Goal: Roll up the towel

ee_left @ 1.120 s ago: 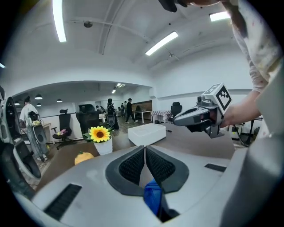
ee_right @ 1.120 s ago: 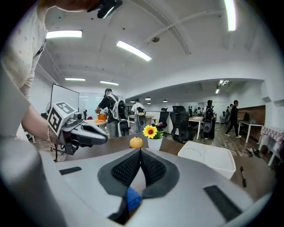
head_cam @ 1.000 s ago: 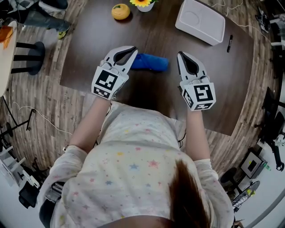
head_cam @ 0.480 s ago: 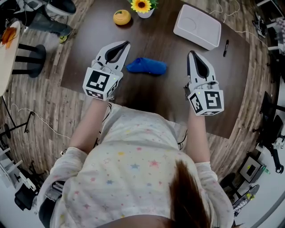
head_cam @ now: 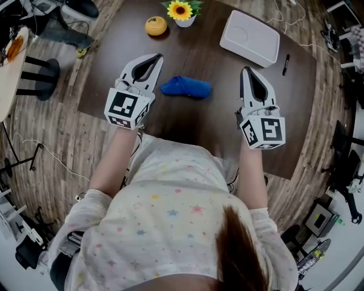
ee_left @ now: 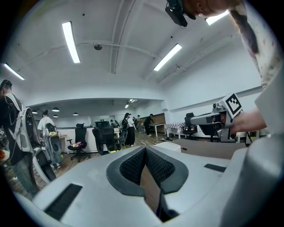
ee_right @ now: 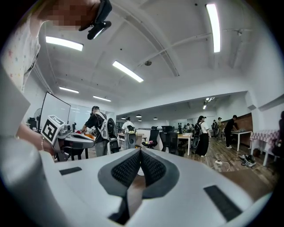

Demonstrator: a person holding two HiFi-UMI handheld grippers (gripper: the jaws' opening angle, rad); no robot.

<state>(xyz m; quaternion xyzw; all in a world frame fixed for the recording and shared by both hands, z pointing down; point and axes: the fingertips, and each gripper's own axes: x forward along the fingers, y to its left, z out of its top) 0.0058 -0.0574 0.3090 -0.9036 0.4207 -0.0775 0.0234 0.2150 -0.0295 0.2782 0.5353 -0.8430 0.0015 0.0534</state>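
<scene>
Blue cloth towel [head_cam: 185, 87]: lies as a short, lumpy roll on the table, upper middle of the head view. Neither claw touches it. By the look of it, the rolling is done or nearly so.
Dark brown wooden table [head_cam: 187, 128]: fills most of the upper half of the head view.
White rectangular plastic tray [head_cam: 250, 38]: upper right of the table, well apart from the towel.
Grey plastic left gripper [head_cam: 158, 55]: left of the towel, tips pointing up the frame. Its own view [ee_left: 144, 148] shows the ribbed pads pressed together on nothing, with only the office beyond, so I judge it is held up off the table.
Grey plastic right gripper [head_cam: 244, 69]: right of the towel, also closed tight and empty. In its own view [ee_right: 140, 150] the pads meet, and open room lies behind them.
Lie of the towel: its long axis runs left to right across the frame, so one end faces each claw. The left end is just beside the left gripper. The right end is farther from the right gripper, so the left is nearer. I'd say any tidying pinch would come in at the ends.
Yellow sunflower in a small white pot [head_cam: 182, 10]: top edge, middle.
Orange round fruit-like ornament [head_cam: 156, 25]: upper left of the table.
Black marker pen [head_cam: 285, 64]: just right of the tray.
Writing: only black-and-white square patterns on the grippers' cubes. No words or brands can be read.
</scene>
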